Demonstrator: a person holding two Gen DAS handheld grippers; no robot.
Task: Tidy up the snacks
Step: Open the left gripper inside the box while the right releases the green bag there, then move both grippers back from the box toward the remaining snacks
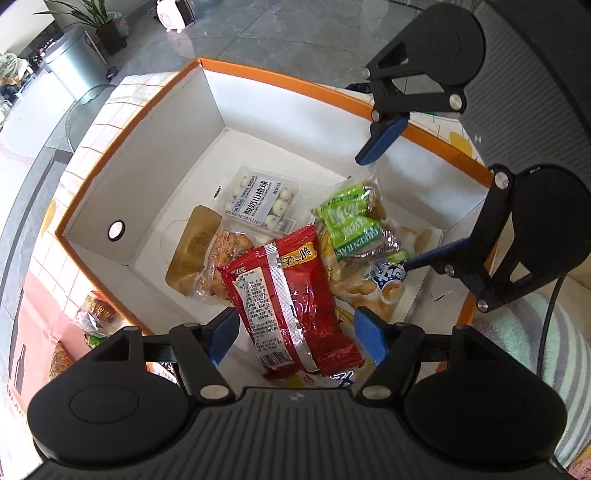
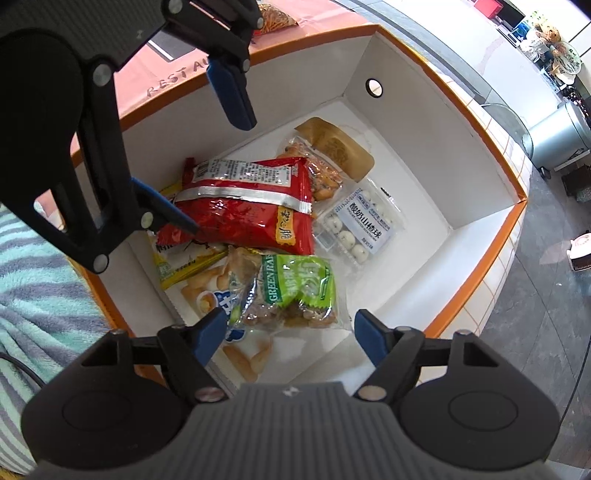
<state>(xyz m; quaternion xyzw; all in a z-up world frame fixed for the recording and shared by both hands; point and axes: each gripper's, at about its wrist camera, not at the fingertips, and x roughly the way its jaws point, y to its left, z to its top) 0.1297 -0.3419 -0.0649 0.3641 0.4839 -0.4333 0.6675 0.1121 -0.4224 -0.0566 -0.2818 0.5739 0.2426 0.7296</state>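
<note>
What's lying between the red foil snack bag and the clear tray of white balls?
Nothing; red foil snack bag abuts clear tray of white balls, right wrist view.

A grey polished stone floor (image 1: 295, 33) is lit by daylight. A metal bin (image 1: 75, 62) is seen beside a potted plant (image 1: 98, 18). A round glass table (image 1: 86, 107) stands near the checked cloth (image 1: 110, 122) covering the surface.

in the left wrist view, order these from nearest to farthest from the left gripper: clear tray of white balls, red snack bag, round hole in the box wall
1. red snack bag, lying between the open fingers of the left gripper
2. clear tray of white balls, beyond the red bag, mid-box
3. round hole in the box wall, off to the left on the white wall
</note>
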